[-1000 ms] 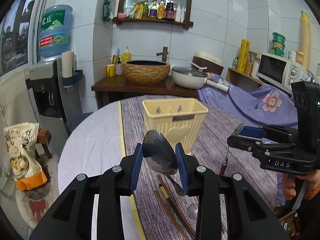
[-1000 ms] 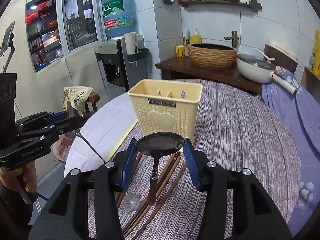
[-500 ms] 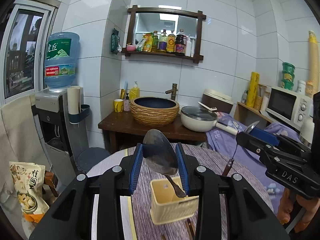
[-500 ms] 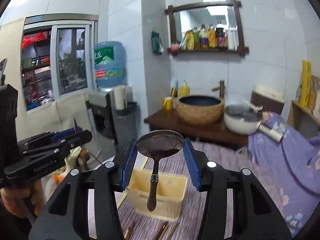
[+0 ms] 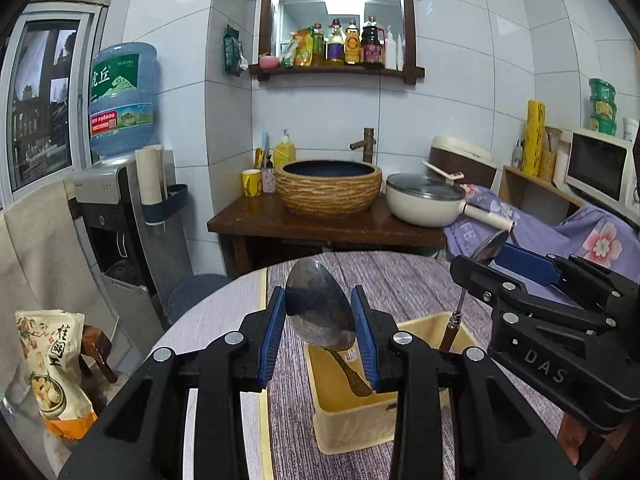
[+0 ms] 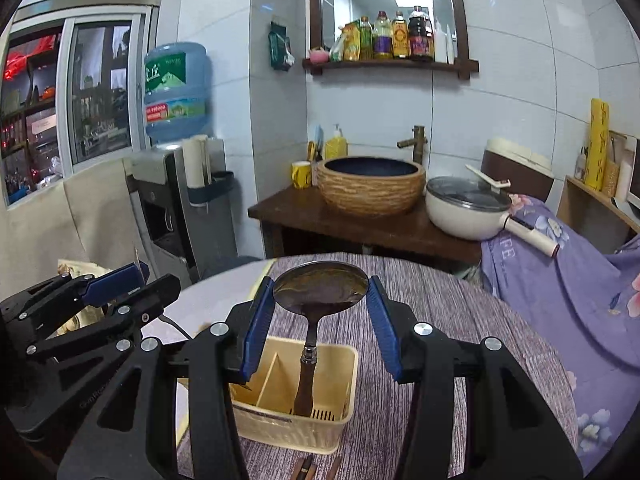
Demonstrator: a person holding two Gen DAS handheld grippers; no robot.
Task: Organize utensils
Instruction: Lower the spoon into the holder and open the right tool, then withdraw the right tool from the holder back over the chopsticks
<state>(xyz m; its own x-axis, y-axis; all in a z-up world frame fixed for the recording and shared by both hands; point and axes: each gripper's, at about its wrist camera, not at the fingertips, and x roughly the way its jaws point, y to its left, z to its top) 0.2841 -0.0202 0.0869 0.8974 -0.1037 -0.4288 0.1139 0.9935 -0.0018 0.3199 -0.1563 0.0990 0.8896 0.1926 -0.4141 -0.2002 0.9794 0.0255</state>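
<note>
Black gripper (image 5: 320, 332) frames, silver screws, ribbed blue fingers (image 5: 272, 332), white "DAS" lettering.

Round table (image 6: 440, 320) under a purple-grey striped cloth (image 5: 400, 280), with a paler strip (image 5: 224, 312) on its left side. Cream plastic basket (image 6: 292, 428) standing directly on the cloth; dark chopstick ends (image 6: 306, 470) lying just in front of it.

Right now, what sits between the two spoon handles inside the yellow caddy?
In the right wrist view, a slanted divider wall of the yellow caddy stands between them: the right spoon's wooden handle hangs in the right compartment, the other handle's tip shows left of it.
</note>
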